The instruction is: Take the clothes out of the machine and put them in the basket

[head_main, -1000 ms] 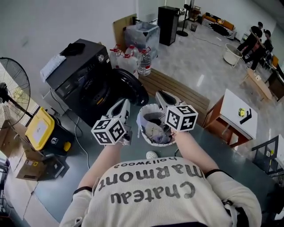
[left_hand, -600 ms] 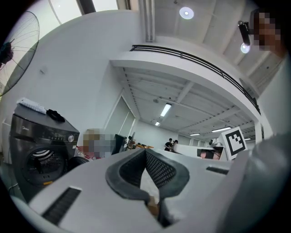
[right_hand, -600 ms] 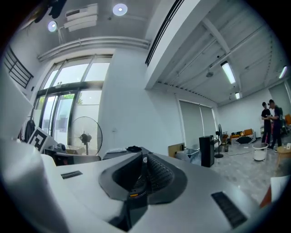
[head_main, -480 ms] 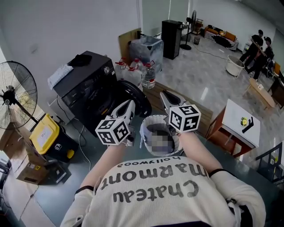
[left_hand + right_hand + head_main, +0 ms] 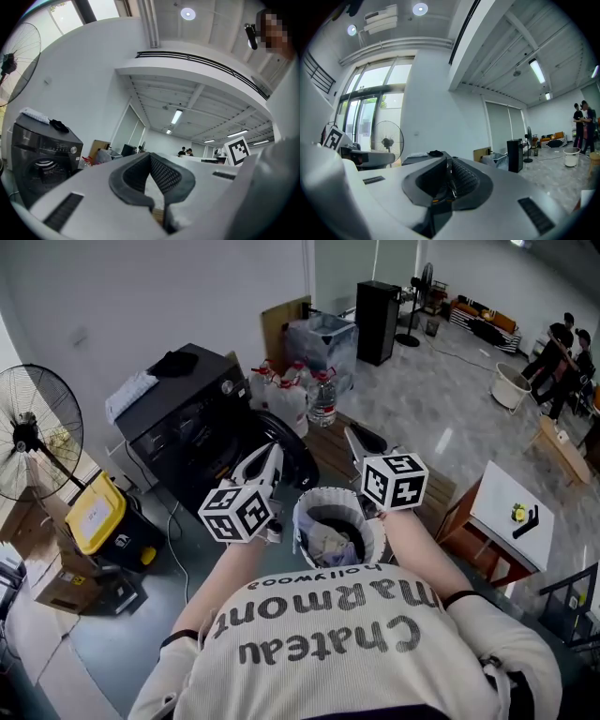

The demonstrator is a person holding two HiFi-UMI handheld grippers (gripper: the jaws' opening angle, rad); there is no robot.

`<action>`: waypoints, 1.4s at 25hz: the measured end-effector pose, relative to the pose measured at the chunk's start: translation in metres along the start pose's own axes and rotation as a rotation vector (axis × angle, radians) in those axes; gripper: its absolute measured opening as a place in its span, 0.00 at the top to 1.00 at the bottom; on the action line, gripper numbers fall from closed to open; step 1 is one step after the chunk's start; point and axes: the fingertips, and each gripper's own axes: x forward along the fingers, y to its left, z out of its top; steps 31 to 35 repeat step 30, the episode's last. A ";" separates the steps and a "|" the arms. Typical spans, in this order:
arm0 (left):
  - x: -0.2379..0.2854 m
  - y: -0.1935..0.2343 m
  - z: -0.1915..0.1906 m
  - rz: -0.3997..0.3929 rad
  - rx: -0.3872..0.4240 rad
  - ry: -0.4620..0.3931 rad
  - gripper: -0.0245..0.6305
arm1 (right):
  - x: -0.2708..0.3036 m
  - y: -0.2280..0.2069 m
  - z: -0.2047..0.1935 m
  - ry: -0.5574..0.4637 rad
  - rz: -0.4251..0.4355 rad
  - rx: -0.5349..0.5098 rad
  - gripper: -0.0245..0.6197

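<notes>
A white laundry basket (image 5: 302, 521) with several crumpled clothes (image 5: 328, 540) in it sits low between my forearms, close to my body. The black washing machine (image 5: 183, 423) stands ahead on the left, its round door (image 5: 286, 437) swung open; the drum's inside is hidden. My left gripper (image 5: 269, 454) points level toward the machine, shut and empty. In its own view the left gripper (image 5: 151, 157) shows pads meeting at the tips. My right gripper (image 5: 356, 437) is held level beside it; the right gripper (image 5: 447, 161) is shut with no cloth between its pads.
A standing fan (image 5: 28, 437) and a yellow-lidded bin (image 5: 94, 517) are left of the machine. Water bottles (image 5: 300, 395) and a wooden bench (image 5: 394, 442) lie beyond the door. A white table (image 5: 511, 507) stands at the right. People stand far back (image 5: 562, 357).
Both grippers have risen a little and edged forward toward the machine. The basket stays between my arms. Jaws are unchanged.
</notes>
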 end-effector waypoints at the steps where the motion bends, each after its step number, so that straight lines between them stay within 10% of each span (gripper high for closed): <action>1: 0.001 0.000 0.000 0.007 0.001 0.000 0.95 | 0.000 -0.003 0.001 -0.003 0.003 0.003 0.88; 35: -0.007 0.006 -0.036 0.083 -0.059 0.028 0.95 | -0.012 -0.021 -0.042 0.078 -0.007 0.054 0.88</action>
